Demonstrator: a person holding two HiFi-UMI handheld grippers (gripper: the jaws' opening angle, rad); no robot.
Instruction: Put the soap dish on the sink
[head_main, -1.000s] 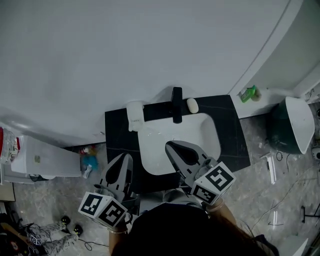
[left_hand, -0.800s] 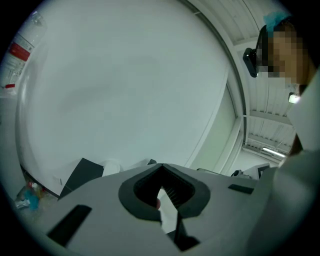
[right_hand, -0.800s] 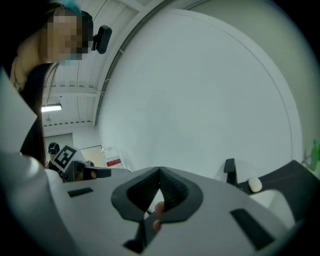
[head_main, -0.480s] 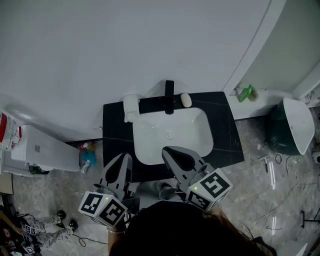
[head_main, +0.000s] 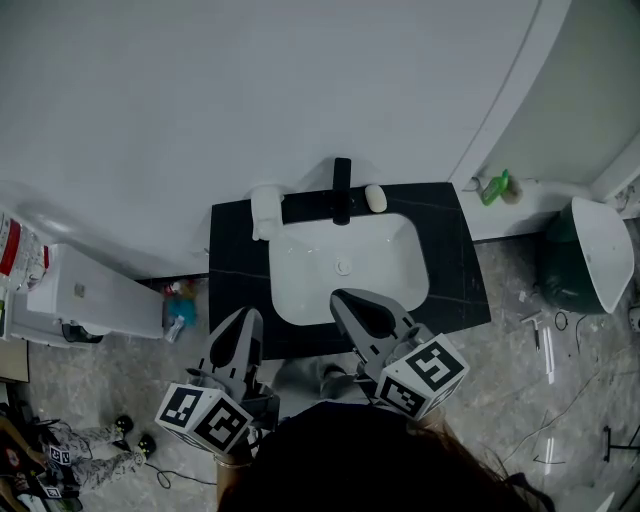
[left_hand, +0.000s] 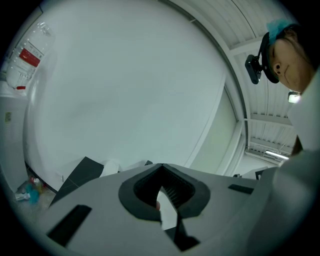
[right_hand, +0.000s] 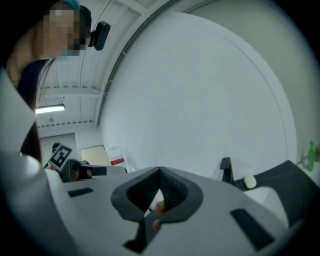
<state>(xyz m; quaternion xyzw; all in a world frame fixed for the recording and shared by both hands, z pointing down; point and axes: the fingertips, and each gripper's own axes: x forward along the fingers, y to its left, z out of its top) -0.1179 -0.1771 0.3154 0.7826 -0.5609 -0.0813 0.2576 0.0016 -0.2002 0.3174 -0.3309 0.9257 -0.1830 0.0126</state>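
Both of your grippers are closed and empty. Your left gripper (head_main: 246, 318) has its grey jaws pressed tip to tip, and through the dark ribbed pad window in the left gripper view (left_hand: 161, 166) you see only wall and sink. Your right gripper (head_main: 346, 296) is the same, with its tips meeting and nothing clamped (right_hand: 160, 171). Each carries a white cube printed with black square markers. Taking the faucet (head_main: 342, 190) as landmark, a matte black, square-edged spout: the soap dish (head_main: 265, 211), a white, glossy, rounded-oblong piece, rests just to its left on the back of the black tabletop (head_main: 235, 270), at the basin's rear corner. I am reading that piece as the dish from its shape alone. Just right of the faucet lies a smooth white oval soap bar (head_main: 375, 198), which also shows as a pebble-like lump in the right gripper view (right_hand: 249, 181). In front of the faucet is the basin (head_main: 390, 262), a white, glossy, rounded rectangle set into the dark, faintly veined slab. Your right gripper tip hangs over the basin's near rim, and your left hangs at the tabletop's near edge, on the faucet's left. Far right of the faucet a green plastic bottle (head_main: 495, 187) stands on a white ledge.
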